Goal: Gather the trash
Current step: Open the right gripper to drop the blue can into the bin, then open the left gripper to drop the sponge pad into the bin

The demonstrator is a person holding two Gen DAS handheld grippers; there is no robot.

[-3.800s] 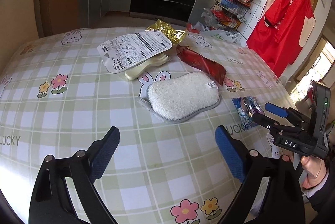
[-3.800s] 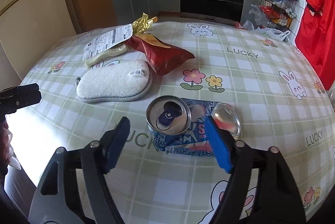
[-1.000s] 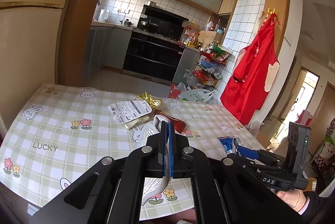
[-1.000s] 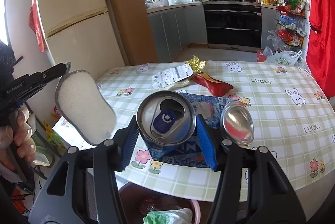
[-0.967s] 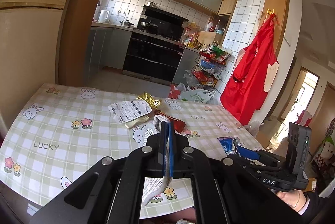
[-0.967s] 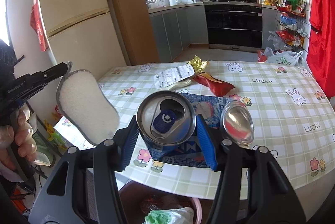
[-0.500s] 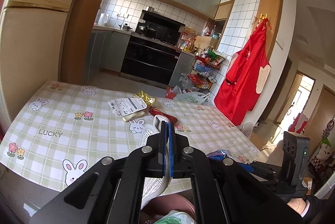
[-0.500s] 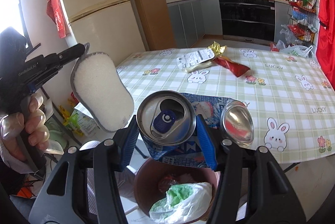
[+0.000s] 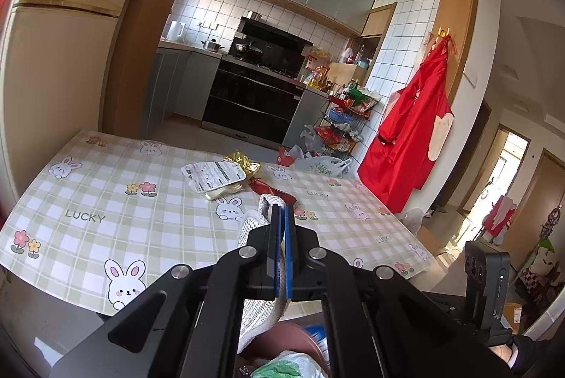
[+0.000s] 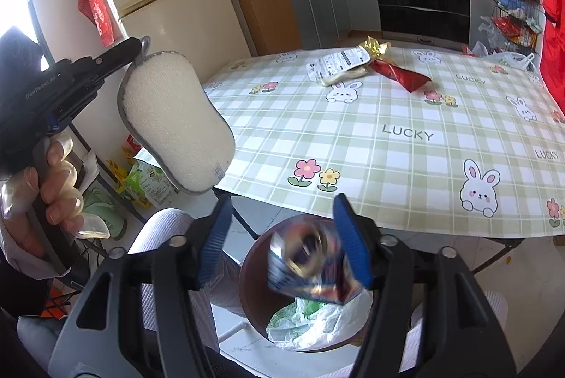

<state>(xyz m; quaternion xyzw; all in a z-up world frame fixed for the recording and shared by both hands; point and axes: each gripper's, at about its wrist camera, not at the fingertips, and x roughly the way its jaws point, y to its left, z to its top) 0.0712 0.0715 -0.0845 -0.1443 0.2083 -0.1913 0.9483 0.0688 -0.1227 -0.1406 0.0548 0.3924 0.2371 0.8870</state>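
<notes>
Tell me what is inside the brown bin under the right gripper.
Inside the brown bin lies a crumpled white-and-green plastic bag. The blurred crushed can, loose between the right gripper's open jaws, hangs over it and hides the rest of the inside.

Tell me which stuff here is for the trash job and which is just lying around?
For the job:
can
bin
sponge
red wrapper
gold wrapper
white packet

Lying about:
fridge
red apron
stove
</notes>
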